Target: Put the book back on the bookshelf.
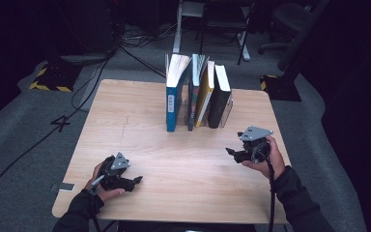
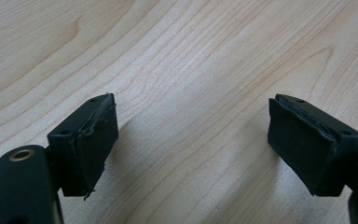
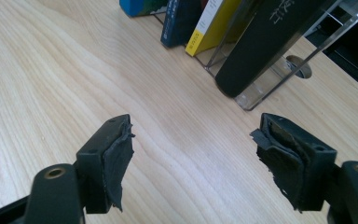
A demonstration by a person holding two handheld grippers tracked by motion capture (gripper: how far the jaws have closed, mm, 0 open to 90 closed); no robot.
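Facing the black book at the row's right end in its clear rack, your right gripper stands wide and empty, near but apart, ready to approach. Your left gripper, equally wide, rests on the table, well clear of the books.

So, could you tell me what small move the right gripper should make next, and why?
Probably ease the right gripper forward toward the black book: its jaws stand open with nothing between them, and that book at the end of the clear rack is the nearest.

Dark sleeves; black claws with frayed pads, grey plates.
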